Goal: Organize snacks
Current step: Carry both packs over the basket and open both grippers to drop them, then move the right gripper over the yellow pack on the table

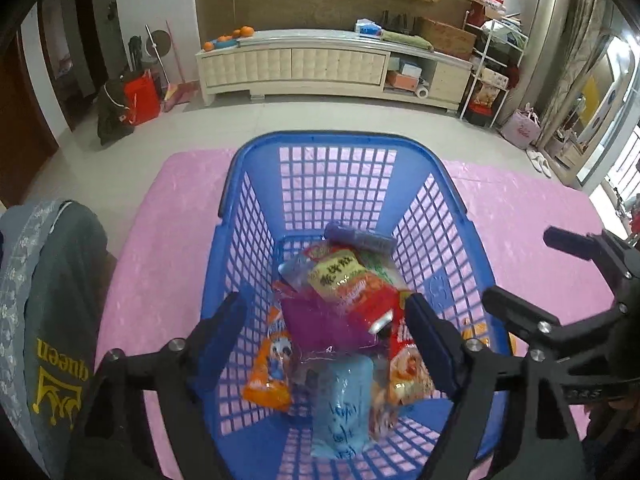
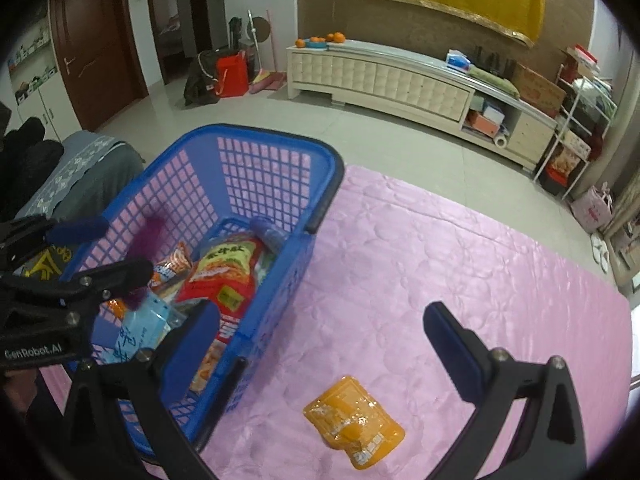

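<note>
- Here the left gripper (image 1: 326, 334) hangs over the blue basket (image 1: 340, 142), jaws apart; a purple packet (image 1: 320, 320), blurred, seems loose between them.
- Right gripper (image 2: 324, 344) gapes wide, empty.
- Orange pouch (image 2: 354, 420) lies on the pink cloth (image 2: 460, 248) at the basket's four o'clock.

Left hand-held gripper (image 1: 326, 334) tilts steeply down, its jaws parted and nothing pressed between the blue pads (image 1: 430, 344). Right hand-held gripper (image 2: 334, 344) tilts down just as steeply, jaws spread as wide as they go, nothing between them. In the right wrist view the left gripper sits at the left edge, close alongside.
</note>
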{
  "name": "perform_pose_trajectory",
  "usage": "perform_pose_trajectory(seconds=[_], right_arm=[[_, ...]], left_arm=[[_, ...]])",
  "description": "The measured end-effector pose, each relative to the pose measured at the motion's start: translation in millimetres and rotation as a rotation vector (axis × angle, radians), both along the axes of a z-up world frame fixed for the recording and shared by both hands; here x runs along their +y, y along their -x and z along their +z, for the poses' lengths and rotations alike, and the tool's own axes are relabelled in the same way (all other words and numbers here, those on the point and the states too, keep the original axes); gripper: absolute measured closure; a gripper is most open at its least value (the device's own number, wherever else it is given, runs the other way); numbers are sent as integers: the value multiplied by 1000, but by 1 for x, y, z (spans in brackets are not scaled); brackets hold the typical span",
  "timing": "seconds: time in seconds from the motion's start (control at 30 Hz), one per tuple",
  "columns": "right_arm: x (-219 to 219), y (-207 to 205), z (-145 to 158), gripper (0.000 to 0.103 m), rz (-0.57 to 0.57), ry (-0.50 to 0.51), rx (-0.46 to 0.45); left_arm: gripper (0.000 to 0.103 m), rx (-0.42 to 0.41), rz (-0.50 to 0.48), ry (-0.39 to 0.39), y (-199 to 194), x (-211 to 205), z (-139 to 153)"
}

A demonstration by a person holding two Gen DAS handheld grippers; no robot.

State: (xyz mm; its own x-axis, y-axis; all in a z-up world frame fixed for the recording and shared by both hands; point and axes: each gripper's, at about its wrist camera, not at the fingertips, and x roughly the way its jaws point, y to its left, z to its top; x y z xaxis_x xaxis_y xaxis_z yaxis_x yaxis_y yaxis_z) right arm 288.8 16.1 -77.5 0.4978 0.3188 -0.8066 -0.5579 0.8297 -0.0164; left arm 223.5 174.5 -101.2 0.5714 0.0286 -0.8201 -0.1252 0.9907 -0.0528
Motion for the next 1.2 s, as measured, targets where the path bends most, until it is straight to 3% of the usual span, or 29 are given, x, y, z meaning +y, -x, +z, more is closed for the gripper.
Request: perform_pose_trajectory(seconds=[0.43,0.7,1.1,1.2], right_arm=[[-23,11,11,0,-5,-34,14],[-37,27,27,0,-25,-66,6],[-52,38,47,0,-62,-82,-3],[-57,36,47,0,-79,-69,5]], left_arm=[[23,-49,-11,45,31,-11,12],[23,-80,-44,23,44,-32,27],[23,-122,-88,8,46,-54,47],[23,-110,-81,43,41,-52,47]])
